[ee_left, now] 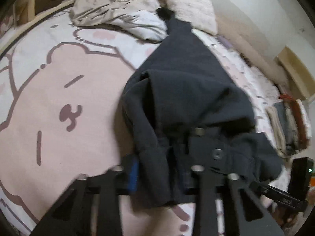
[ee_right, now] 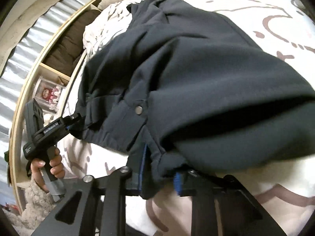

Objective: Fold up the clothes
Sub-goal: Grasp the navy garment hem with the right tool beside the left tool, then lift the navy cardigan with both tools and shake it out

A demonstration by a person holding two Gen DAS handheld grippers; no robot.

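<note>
Dark navy cloth fills both my views: the trousers (ee_left: 183,98) hang bunched off my jaws over the bed (ee_left: 49,108). My left gripper (ee_left: 161,175) is clenched on one part of the waistband, blue pads pinching fabric, and my right gripper (ee_right: 159,177) is clamped on another part of that same band, near the snap button (ee_right: 139,109). From the right wrist I can see my left hand (ee_right: 47,169) wrapped round its handle, so the two grips sit close together with the waist gathered between them.

This fabric reads as soft and fairly thick, with no stiffness of its own. It drapes and sags in deep folds, so I judge it will follow wherever I pull and slump the moment I let go. The sewn waistband is the firmest place to hold; the legs trail away toward the head of the bed, one end reaching the crumpled duvet (ee_left: 118,9).

Room now. The pink cartoon sheet on the left half of the bed lies open and flat, good ground for spreading. Along the bed's right edge sits a row of folded clothes (ee_left: 287,127), so that side is tighter. At the far end the duvet and a fluffy pillow (ee_left: 189,7) crowd the head, and a wooden shelf rail (ee_right: 39,66) runs along the bed's left side.
</note>
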